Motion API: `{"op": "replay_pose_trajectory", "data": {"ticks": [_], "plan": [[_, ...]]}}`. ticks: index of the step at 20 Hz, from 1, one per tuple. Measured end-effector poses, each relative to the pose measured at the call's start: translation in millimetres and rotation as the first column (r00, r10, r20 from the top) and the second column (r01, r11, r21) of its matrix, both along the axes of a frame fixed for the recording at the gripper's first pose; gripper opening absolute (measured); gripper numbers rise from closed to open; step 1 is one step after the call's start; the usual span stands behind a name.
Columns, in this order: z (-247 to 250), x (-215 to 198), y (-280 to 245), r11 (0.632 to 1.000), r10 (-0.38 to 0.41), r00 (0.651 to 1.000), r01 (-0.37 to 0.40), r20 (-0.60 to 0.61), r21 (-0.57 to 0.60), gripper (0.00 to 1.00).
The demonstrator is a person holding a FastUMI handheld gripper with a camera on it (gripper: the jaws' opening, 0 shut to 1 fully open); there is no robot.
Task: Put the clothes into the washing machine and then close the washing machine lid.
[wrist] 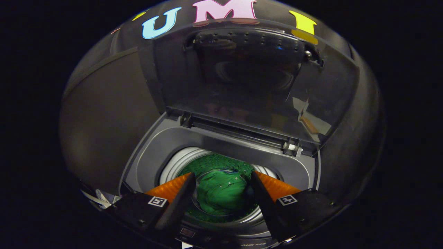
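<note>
Looking down: the gripper view faces into the top of an open washing machine point(221, 145), seen from above its front edge.
Gripper: the gripper point(221, 180) hangs over the front of the opening with its two fingers spread wide, nothing between them but open air above the drum.
Fingers: one of the fingers point(176, 197) angles in from the left, the other from the right; their tips sit above the near rim of the drum and touch nothing.
Clothes: a green garment point(221, 195) lies crumpled at the bottom of the drum, seen in the gap between the fingers and below them. It looks like a buttoned shirt, though the dim light makes that hard to confirm.
Drum: the drum point(178, 160) shows a ribbed, pale metal wall on the left and right of the garment, with a speckled green reflection on its far side.
Lid: the lid point(242, 83) stands raised, a dark see-through panel hinged along the far edge of the opening, beyond the fingers, with a handle bar near its upper edge.
Top panel: a grey surround point(152, 152) frames the round opening.
</note>
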State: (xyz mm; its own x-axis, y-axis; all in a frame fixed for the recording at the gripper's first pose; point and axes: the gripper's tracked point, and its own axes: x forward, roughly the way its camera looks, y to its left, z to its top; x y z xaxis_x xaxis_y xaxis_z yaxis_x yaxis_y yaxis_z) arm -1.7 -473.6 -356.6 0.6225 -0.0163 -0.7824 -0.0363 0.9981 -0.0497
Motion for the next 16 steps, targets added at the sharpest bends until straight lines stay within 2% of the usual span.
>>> {"op": "replay_pose_trajectory", "data": {"ticks": [6, 9, 16], "plan": [[36.0, 9.6, 4.8, 1.0, -0.012, 0.998, 0.01, 0.067, 0.03, 0.99], [70.0, 24.5, 9.5, 0.999, -0.017, 0.989, 0.011, 0.147, 0.044, 1.0], [158.9, 52.8, 23.6, 0.998, -0.002, 0.93, -0.02, 0.366, 0.056, 1.0]]}}
